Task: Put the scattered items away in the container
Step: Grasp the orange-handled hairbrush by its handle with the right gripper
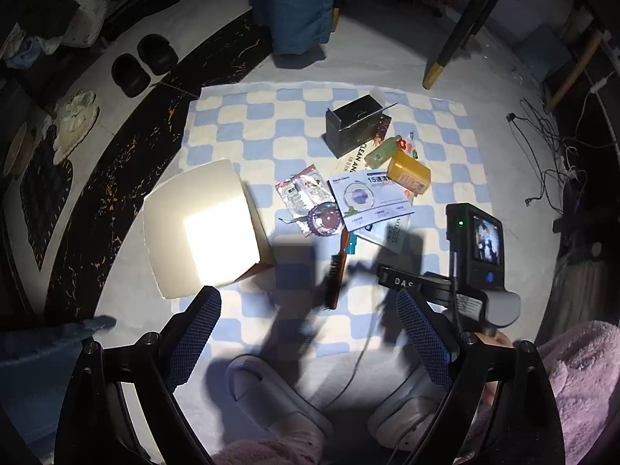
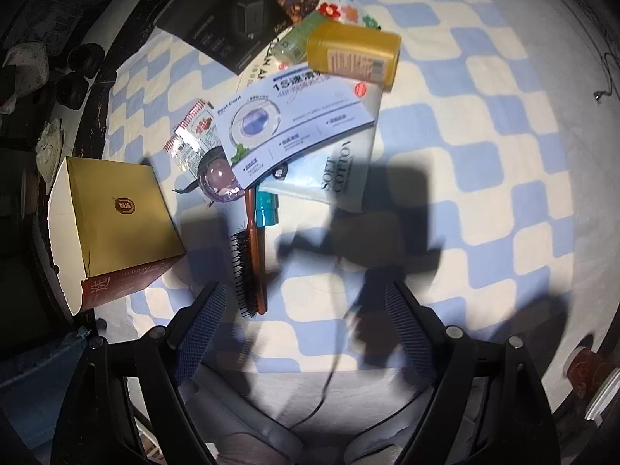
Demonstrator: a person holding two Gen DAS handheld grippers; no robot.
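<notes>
Your teal tube [image 2: 266, 206] is half hidden under the leaflet [image 2: 294, 124] (beside the hairbrush [image 2: 250, 267]). Both your left gripper [image 1: 310, 333] and right gripper [image 2: 306, 329] hang spread and empty above the checkered cloth [image 2: 484, 162] on the floor.

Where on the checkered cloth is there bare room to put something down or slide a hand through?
The checkered cloth is bare right of the yellow bottle and cotton pack, out to its edge. A narrow lane runs between the gold box and hairbrush. The middle pile around the blue-white packet and black box is crowded.
</notes>
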